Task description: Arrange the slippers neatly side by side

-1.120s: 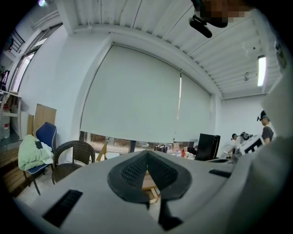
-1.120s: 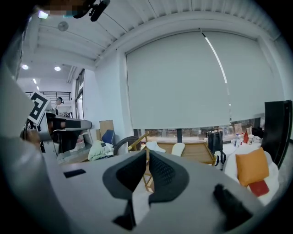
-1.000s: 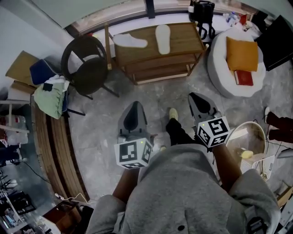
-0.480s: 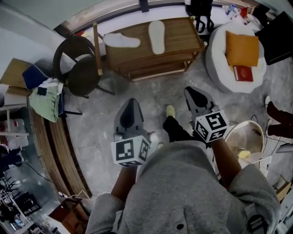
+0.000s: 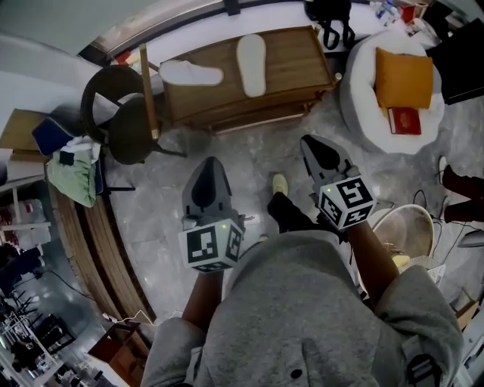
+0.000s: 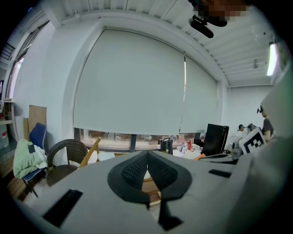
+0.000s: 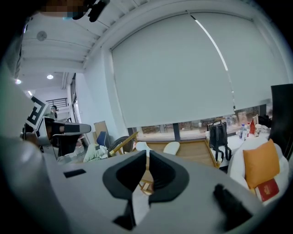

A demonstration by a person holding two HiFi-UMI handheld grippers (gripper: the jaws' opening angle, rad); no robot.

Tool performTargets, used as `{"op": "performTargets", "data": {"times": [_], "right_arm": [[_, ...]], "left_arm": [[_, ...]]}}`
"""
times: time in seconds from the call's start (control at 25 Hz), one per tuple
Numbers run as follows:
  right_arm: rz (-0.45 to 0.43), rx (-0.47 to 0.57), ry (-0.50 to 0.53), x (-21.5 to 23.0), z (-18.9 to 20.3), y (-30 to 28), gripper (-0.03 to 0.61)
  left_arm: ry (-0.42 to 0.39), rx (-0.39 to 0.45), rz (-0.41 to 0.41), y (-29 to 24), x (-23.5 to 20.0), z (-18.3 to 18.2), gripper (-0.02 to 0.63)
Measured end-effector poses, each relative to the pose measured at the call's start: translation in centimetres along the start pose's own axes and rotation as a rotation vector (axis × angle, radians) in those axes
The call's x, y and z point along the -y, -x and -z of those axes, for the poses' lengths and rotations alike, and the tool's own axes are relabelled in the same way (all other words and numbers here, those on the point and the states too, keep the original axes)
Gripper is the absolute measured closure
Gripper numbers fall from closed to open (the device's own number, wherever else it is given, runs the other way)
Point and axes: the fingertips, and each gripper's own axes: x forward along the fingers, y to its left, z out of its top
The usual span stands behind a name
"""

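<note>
Two white slippers lie on a wooden table (image 5: 295, 57) ahead of me. One slipper (image 5: 191, 73) lies sideways at the table's left end; the other slipper (image 5: 251, 54) lies lengthwise near the middle, apart from the first. Both show small in the right gripper view, the left slipper (image 7: 141, 146) and the right slipper (image 7: 172, 147). My left gripper (image 5: 207, 175) is held over the floor, well short of the table, jaws shut and empty. My right gripper (image 5: 319, 153) is at the same height, also shut and empty.
A dark wicker chair (image 5: 121, 113) stands left of the table, a wooden stick (image 5: 147, 87) leaning by it. A white pouf with an orange cushion (image 5: 401, 75) sits at the right. A black bag (image 5: 333, 19) is behind the table. My foot (image 5: 280, 184) stands on grey floor.
The view has shifted: table, chair and slippers slid left and slightly up in the head view. Both grippers stay shut and hold about the same spacing.
</note>
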Motion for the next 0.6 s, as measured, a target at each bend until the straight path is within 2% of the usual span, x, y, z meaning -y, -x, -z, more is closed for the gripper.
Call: {"op": "performTargets", "data": {"times": [0.28,0.6], "right_arm": [[-0.02,0.001,-0.018,2.9,-1.3,-1.9,0.545],[-0.034,0.028,-0.04,4.9,-2.6,-3.4,0.545]], "left_arm": [[-0.003,-0.005,-0.035,-3.4,0.0,-1.3,0.598],[-0.03,0.007,-0.033,-5.3,0.8,-2.1,0.598]]}}
